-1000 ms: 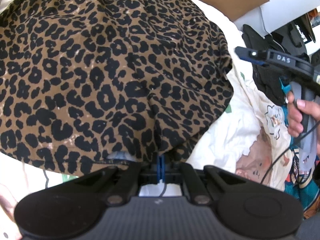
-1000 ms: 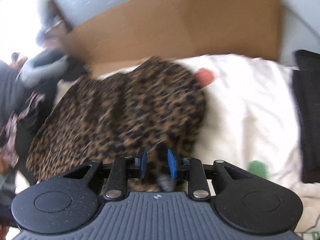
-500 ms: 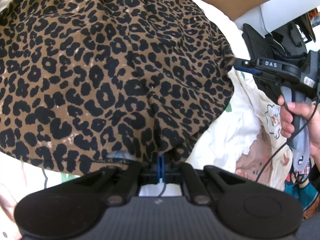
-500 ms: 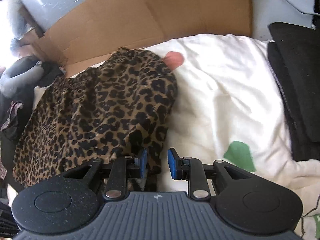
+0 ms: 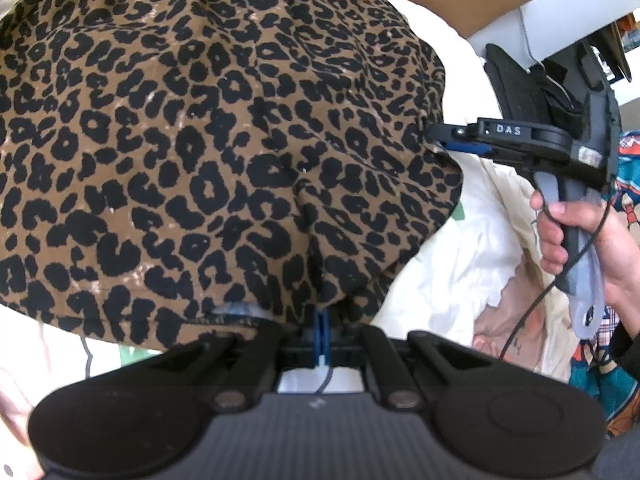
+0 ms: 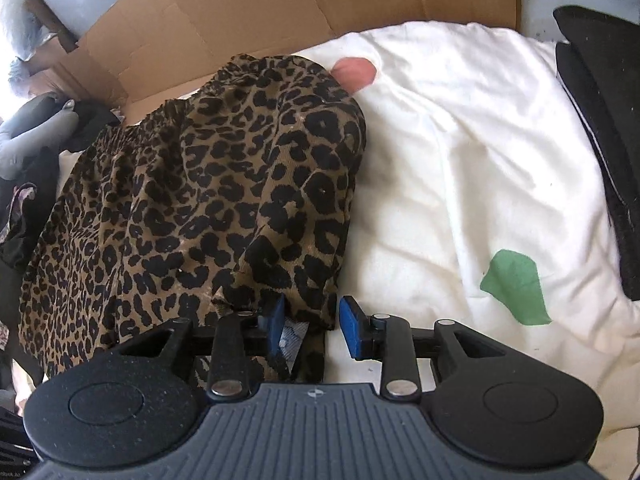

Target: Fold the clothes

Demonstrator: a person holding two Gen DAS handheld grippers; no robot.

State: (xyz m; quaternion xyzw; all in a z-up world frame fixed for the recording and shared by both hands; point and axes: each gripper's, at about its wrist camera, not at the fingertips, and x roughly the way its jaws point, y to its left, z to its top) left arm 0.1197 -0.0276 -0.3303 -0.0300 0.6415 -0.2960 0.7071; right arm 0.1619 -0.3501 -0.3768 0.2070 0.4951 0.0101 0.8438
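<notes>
Bordering leopard garment [image 6: 192,200]: bare white bedding [image 6: 460,160]

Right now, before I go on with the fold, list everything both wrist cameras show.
leopard-print garment: one, brown and black, spread on the bedding, near hem at both grippers
bedding: one, white with green and pink patches, under the garment
cardboard: one sheet, brown, standing behind the bedding
black item: one, black, at the bedding's right edge; what it is I cannot tell
dark clothes pile: grey and black, left of the garment
left gripper: black with blue pads, shut on the garment's hem
right gripper: black with blue pads, jaws opening, hem edge lying between the pads
right hand: one, wrapped around the right gripper's handle
</notes>
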